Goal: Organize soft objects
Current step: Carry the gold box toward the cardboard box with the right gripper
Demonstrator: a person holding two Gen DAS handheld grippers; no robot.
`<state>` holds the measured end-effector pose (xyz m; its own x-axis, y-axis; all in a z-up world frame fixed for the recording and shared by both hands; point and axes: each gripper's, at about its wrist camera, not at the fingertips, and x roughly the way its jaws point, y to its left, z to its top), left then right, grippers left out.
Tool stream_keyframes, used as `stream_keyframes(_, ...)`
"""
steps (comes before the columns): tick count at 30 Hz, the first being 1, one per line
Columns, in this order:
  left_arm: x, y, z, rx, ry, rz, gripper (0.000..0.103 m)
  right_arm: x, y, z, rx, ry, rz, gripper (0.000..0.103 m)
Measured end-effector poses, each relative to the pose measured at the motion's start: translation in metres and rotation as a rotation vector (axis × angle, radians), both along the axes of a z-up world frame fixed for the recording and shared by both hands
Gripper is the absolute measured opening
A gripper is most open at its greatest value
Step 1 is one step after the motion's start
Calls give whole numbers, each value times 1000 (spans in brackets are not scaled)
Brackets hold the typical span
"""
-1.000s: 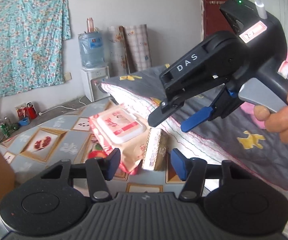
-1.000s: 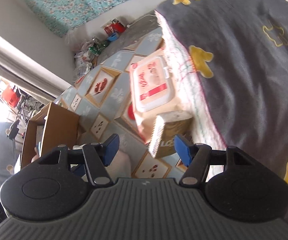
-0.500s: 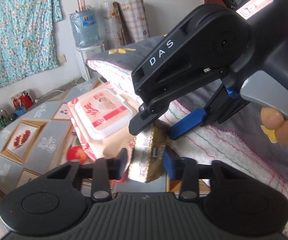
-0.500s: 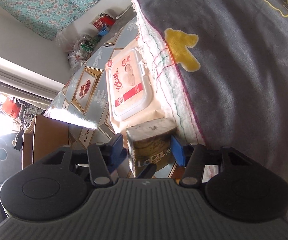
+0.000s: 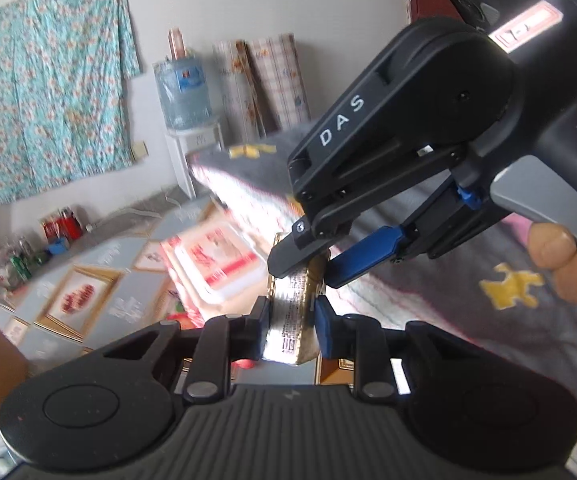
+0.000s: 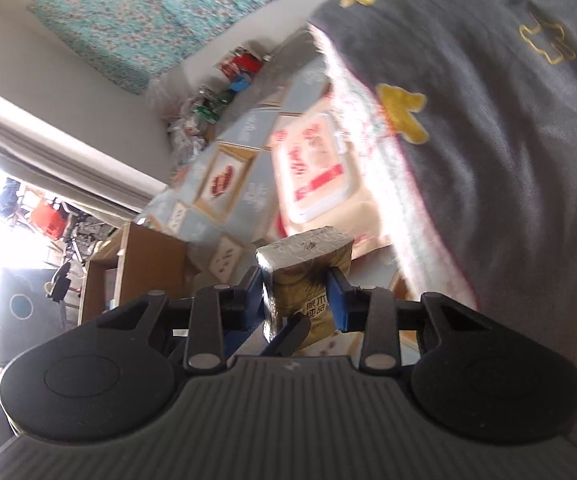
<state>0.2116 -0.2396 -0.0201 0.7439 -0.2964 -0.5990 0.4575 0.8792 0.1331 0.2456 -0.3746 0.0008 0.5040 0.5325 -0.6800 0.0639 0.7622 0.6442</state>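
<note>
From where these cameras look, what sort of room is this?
Most likely a bedroom in someone's home. A bed with a grey quilt fills one side, a floral cloth hangs on the wall, and a water dispenser stands in the corner above a patterned tile floor.

White capitals "DAS" stood on the black side arm of the right gripper [image 5: 320, 266] in the left wrist view. A pink-edged white label near the top of its body bore dark marks too blurred to read. Print on the tissue pack [image 6: 306, 276] and the wipes pack [image 6: 320, 168] could not be made out.
</note>
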Motion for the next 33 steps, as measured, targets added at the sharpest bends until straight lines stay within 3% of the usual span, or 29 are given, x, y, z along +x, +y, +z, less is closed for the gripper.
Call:
stream_keyframes(8,-55,78,69,-62,-77,124,24,-45,86,70,50,-110,167,32)
stream_keyframes(14,-85,165,92,-110,-70,251,24,-56,178,91,138,-118,312,33)
stream_keyframes(17,-91,216,89,-198,18,318,23,-64,226,89,176,-87,385,33)
stream_keyframes(19,-89,255,80,-304,112,367,23,-69,252,86,212,-58,422,33)
stream_keyframes(23,-82,313,53,-439,240,461,23,-83,278,83,251,-28,453,33)
stream_keyframes(27,-74,349,34,-539,289,491,22,-90,276,76,254,-5,439,34)
stream_keyframes(28,-75,357,32,-555,295,498,10,-92,274,75,252,0,430,34)
stream_keyframes(33,-80,381,27,-576,300,512,8,-88,251,57,248,22,382,34)
